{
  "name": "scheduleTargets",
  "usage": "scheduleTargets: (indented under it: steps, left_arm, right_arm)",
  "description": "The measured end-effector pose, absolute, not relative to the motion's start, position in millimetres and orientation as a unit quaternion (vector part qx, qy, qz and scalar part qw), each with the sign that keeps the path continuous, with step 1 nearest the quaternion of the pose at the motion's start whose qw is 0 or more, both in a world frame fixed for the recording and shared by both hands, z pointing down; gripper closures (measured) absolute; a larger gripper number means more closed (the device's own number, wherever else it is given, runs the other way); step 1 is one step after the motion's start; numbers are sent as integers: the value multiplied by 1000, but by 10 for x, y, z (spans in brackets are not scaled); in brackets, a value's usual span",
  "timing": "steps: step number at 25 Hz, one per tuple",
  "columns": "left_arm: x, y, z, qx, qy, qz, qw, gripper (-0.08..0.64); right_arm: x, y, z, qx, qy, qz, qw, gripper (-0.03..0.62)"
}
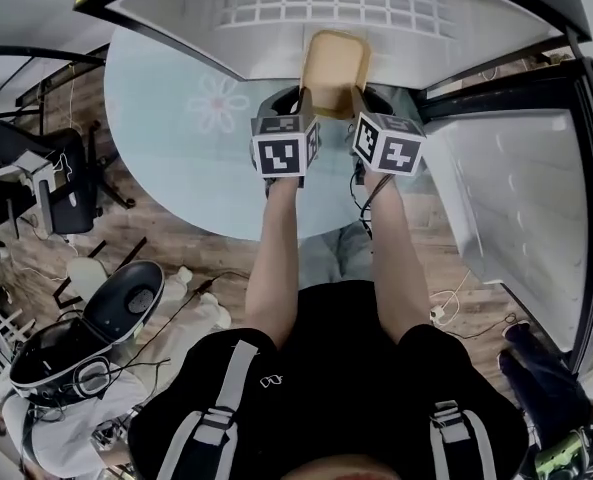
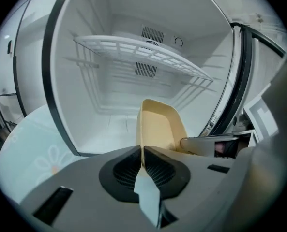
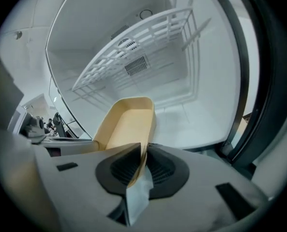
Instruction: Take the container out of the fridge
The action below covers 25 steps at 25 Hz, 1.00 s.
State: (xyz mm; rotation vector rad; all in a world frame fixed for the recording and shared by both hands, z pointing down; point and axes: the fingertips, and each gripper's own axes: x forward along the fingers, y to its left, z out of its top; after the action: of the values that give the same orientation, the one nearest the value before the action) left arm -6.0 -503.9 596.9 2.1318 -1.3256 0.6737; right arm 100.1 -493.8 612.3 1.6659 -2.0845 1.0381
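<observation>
A shallow tan container (image 1: pixel 334 68) hangs in front of the open fridge (image 1: pixel 326 13), held by both grippers. My left gripper (image 1: pixel 304 103) is shut on its left wall, and my right gripper (image 1: pixel 356 103) is shut on its right wall. In the left gripper view the container (image 2: pixel 158 127) rises from the closed pads (image 2: pixel 126 170) of the left gripper (image 2: pixel 142 156), with the white fridge interior behind. The right gripper view shows the container (image 3: pixel 126 124) pinched by the right gripper (image 3: pixel 144 161), tilted left. The container looks empty.
A white wire shelf (image 2: pixel 143 54) spans the empty fridge cavity. The fridge door (image 1: pixel 521 208) stands open at the right. A round pale rug with a flower print (image 1: pixel 176 138) lies on the wooden floor. A chair (image 1: pixel 66 183) and a helmet-like dome (image 1: pixel 126 303) stand at the left.
</observation>
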Motion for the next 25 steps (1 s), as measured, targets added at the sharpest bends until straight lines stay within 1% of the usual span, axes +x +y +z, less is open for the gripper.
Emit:
scheduleTargets:
  steps: [5,10,15,20,25]
  left_arm:
    - [-139,-4783,5666,788,-514,218,259,523]
    - [-222,-4604,5287,787,-540,180,237,522]
    - [-417,-4351,4761,788,-566,144,196,522]
    - [-490,-4358,4075,798,-580,90,135,522]
    - [-561,-4146,3660,810,-577,53,93,522]
  right_arm:
    - [933,-4811,5728,583,-739,317,119,557]
    - [855,-4687,5277,580,-767,262,83,561]
    - [650,-4478,4728,582,-787,198,61,565]
    - [568,-4474,3997,571,-811,128,15,565]
    - [489,-4240,3572,569,-819,71,-13,566]
